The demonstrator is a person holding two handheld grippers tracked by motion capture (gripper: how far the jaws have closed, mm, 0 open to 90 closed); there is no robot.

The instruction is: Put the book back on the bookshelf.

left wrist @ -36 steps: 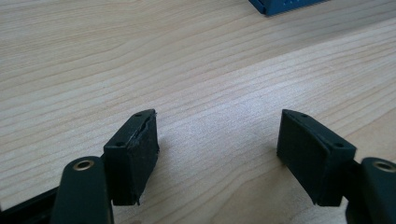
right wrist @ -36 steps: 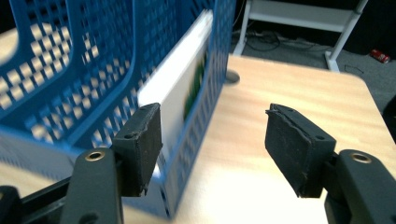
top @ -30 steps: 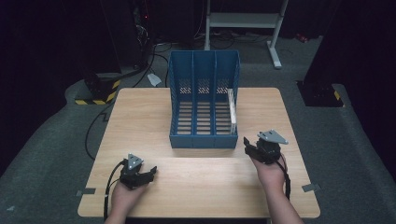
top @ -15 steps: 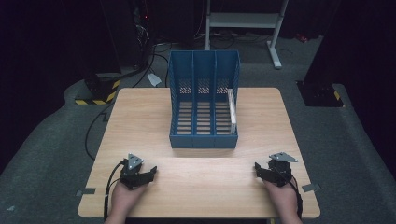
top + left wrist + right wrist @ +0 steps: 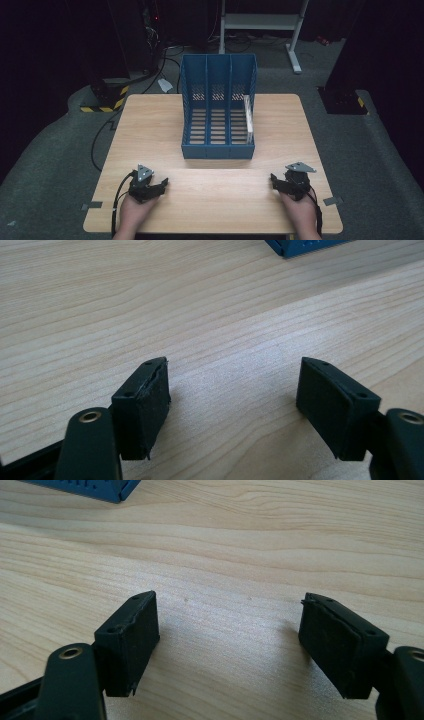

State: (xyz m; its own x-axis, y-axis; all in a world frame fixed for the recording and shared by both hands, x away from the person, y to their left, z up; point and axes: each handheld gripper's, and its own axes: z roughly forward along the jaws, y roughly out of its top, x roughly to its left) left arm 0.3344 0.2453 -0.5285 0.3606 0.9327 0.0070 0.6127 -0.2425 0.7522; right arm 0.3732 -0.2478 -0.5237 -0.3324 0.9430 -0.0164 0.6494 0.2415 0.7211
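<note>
Both the left gripper (image 5: 161, 183) and right gripper (image 5: 275, 180) rest open-jawed on the table (image 5: 210, 200).

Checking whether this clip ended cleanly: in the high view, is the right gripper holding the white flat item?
No: the white flat item stands in the blue plastic file rack, while the right gripper rests open near the wooden table's front edge.

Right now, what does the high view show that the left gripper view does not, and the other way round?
High view: the whole blue rack with three compartments, a white thing upright in the right one, both hands with the left gripper and right gripper low over the near table edge, and the dark floor around.

Left gripper view: its two black pads close up, wide apart, with nothing between them.

Both: the wooden table and a corner of the rack.
</note>
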